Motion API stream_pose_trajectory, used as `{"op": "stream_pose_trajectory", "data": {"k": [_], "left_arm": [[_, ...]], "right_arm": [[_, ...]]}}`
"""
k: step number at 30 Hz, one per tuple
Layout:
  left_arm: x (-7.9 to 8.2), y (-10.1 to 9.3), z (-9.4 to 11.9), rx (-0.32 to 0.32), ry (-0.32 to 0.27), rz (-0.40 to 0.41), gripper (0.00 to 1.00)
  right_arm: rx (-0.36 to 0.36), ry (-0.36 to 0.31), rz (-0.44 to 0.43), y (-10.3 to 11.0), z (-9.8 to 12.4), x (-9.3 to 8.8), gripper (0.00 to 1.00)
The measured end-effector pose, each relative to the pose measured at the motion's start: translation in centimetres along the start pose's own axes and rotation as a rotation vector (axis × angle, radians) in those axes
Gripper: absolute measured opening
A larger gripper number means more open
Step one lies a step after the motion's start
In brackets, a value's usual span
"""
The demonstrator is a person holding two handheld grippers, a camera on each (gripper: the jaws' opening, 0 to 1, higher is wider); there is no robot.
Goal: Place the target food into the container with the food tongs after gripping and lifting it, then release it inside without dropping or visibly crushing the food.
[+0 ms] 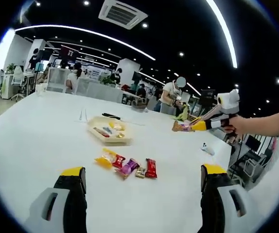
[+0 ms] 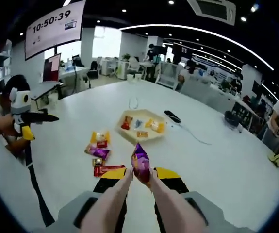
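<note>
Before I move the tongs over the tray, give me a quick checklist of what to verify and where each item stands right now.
1. Snack held: the purple snack packet sits between the food tongs tips, lifted off the table: ok.
2. Packet not crushed: no visible squashing: ok.
3. Right hand-held gripper shut on the tongs: ok.
4. Tray ahead with bare space among its snacks: ok.
5. Left hand-held gripper open, apart from the tray: ok.
6. Firmness of the grip: cannot tell.

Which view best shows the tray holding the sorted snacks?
The right gripper view: the tray faces the camera, its rim and wrapped pieces distinct. In the left gripper view the tray lies flatter and more side-on, its contents smaller.
</note>
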State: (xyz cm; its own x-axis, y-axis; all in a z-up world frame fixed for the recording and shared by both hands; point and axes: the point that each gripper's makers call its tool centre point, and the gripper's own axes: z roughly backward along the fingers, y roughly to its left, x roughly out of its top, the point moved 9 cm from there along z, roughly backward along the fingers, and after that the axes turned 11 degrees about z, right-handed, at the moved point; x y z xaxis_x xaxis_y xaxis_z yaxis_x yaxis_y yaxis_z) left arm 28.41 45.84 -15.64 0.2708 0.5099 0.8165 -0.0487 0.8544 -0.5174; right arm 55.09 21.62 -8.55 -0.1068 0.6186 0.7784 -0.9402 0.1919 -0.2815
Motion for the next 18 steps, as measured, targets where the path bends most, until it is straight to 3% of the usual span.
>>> {"op": "stream_pose_trajectory", "data": {"k": [5, 8, 11, 16, 18], "left_arm": [[-0.1, -0.7, 0.0, -0.048, 0.043, -0.035, 0.99], [-0.1, -0.8, 0.1, -0.034, 0.084, -0.076, 0.99], [0.8, -1.1, 0.3, -0.024, 0.043, -0.066, 0.99], [1.0, -1.4, -0.5, 0.033, 0.053, -0.072, 0.99], [1.6, -2.2, -0.6, 0.049, 0.027, -0.061, 0.99]], "right_arm": [[-0.055, -0.030, -0.037, 0.5, 0.6, 0.5, 0.20], [-0.043, -0.035, -0.071, 2.0, -0.1, 0.1, 0.20], [-0.004, -0.071, -0.084, 3.7, -1.3, 0.1, 0.20], [0.033, -0.102, -0.152, 3.8, -1.6, -0.4, 0.20], [0.028, -0.132, -0.201, 3.9, -1.4, -0.5, 0.20]]}}
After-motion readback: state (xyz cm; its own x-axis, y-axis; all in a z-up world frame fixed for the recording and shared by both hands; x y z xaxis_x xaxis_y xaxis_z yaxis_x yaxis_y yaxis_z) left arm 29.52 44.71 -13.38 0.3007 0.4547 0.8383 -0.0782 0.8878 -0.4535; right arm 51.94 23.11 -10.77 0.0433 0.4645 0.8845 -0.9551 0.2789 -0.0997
